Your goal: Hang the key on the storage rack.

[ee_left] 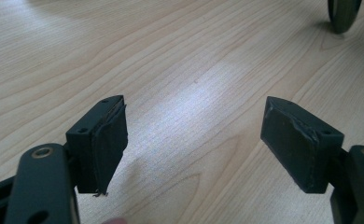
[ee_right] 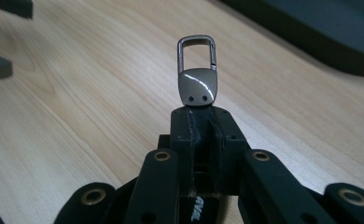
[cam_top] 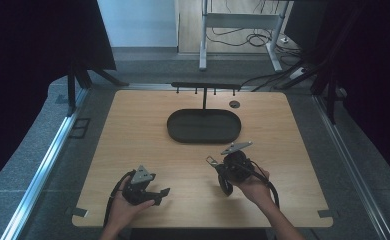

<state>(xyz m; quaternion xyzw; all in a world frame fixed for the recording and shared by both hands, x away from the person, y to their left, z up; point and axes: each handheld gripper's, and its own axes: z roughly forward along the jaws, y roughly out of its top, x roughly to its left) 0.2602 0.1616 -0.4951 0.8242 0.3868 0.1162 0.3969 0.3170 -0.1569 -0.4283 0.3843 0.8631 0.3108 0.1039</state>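
A metal key clip [ee_right: 197,70] is pinched by the closed right gripper [ee_right: 201,119], at 5 o'clock from the black tray [cam_top: 204,126]. The left gripper [ee_left: 194,140] is held wide open, empty. Only the strap is clamped, so the clip could be twisted out.

The table [cam_top: 133,150] is light wood, or a wood-look laminate, with clear grain lines and a smooth satin top that throws back a soft pale sheen. The key clip [ee_right: 197,77] pinched in the right gripper [ee_right: 201,119] is polished grey metal, glossy enough to carry a bright highlight streak, with two small rivets near its base. Both grippers look like matt black plastic with brass-coloured rivets at the joints; the left gripper [ee_left: 194,140] has rubbery pads [ee_left: 109,144] with scuffed, peeling edges. At 12 o'clock on the table sits an oval tray [cam_top: 178,131], dark and matt, material hard to tell. The floor around is speckled grey carpet, rough-looking.
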